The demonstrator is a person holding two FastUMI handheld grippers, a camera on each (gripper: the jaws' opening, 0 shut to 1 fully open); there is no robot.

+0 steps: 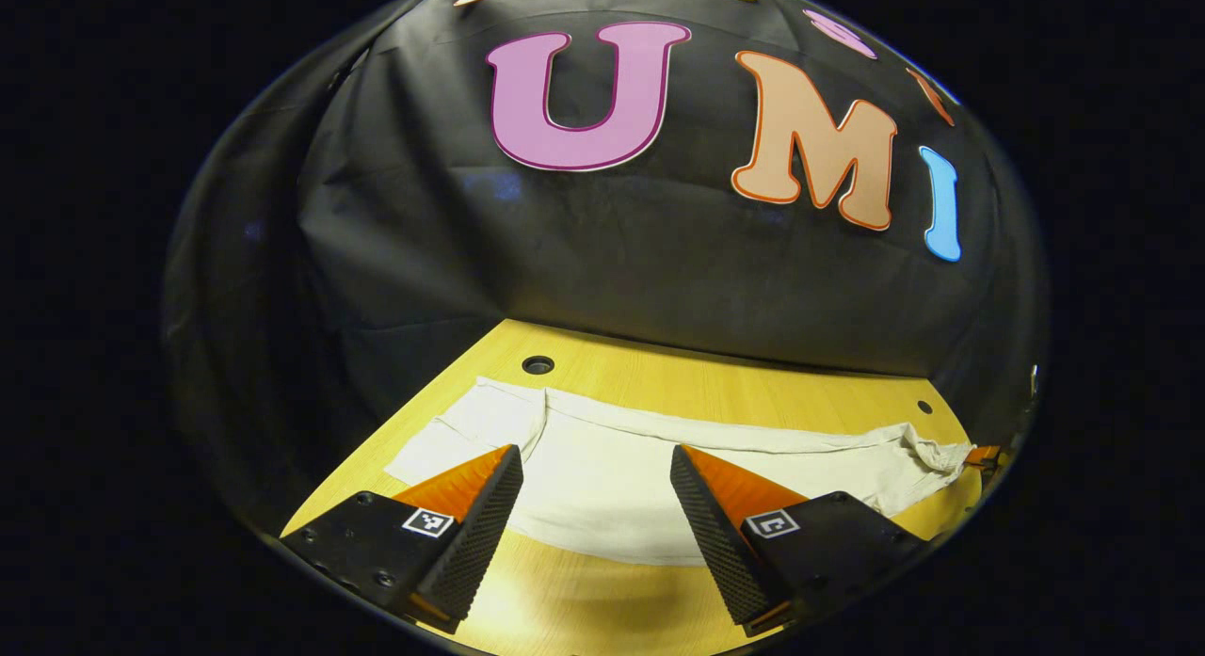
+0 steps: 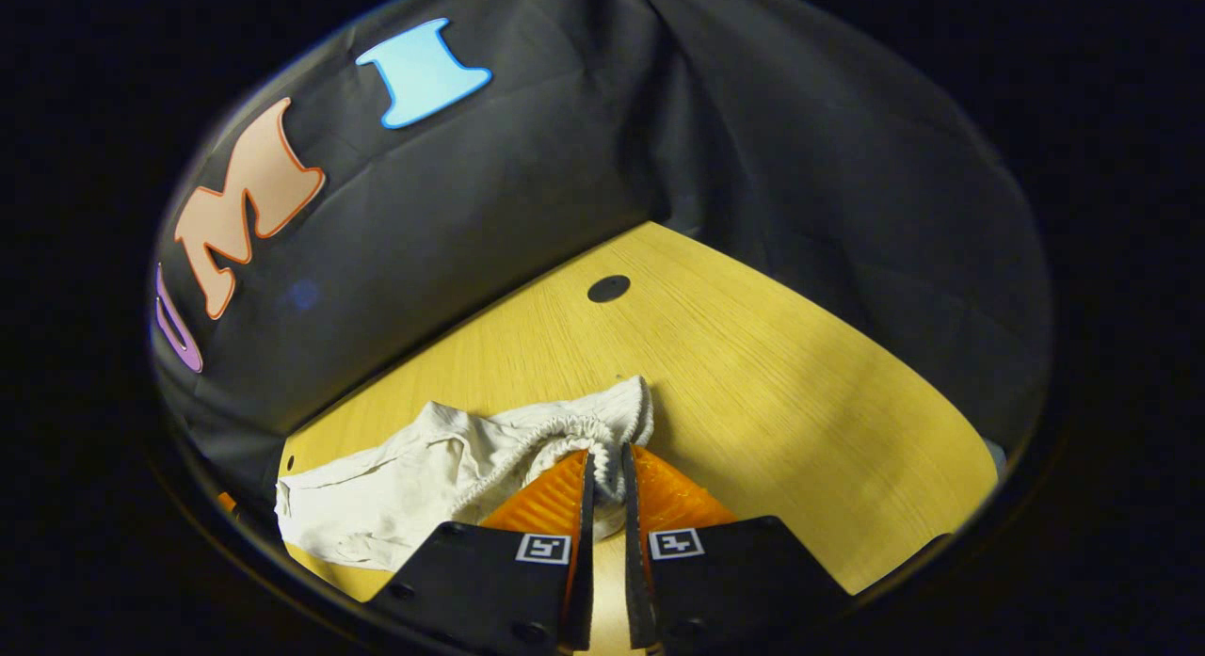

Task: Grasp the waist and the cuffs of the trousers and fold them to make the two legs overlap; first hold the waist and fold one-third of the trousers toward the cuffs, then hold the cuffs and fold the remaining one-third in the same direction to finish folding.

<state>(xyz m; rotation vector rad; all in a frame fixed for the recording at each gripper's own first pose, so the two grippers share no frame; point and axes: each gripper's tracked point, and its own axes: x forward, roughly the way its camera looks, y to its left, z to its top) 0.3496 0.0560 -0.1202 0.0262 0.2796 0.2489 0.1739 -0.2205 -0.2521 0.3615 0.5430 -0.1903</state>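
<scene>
1. Step: looks like the start, the leg-over-leg fold. Trousers lie spread along the wooden table, cream cloth, waist end bunched at the far right in the left gripper view.
2. Right gripper: clenched on the elastic waist, both fingers nipping the gathered band, cloth ruffled up around the tips.
3. Left gripper: released, jaws wide apart, hovering over the leg/cuff end w/ nothing between the fingers.
4. Next, in my judgement: left needs to drop to the cuff edge and pinch it, then both lift and swing together so one leg lands on the other. Keep tension even or the cloth sags mid-span.
5. Containers: none visible. Table has two round holes near the back edge, nothing in them.
</scene>
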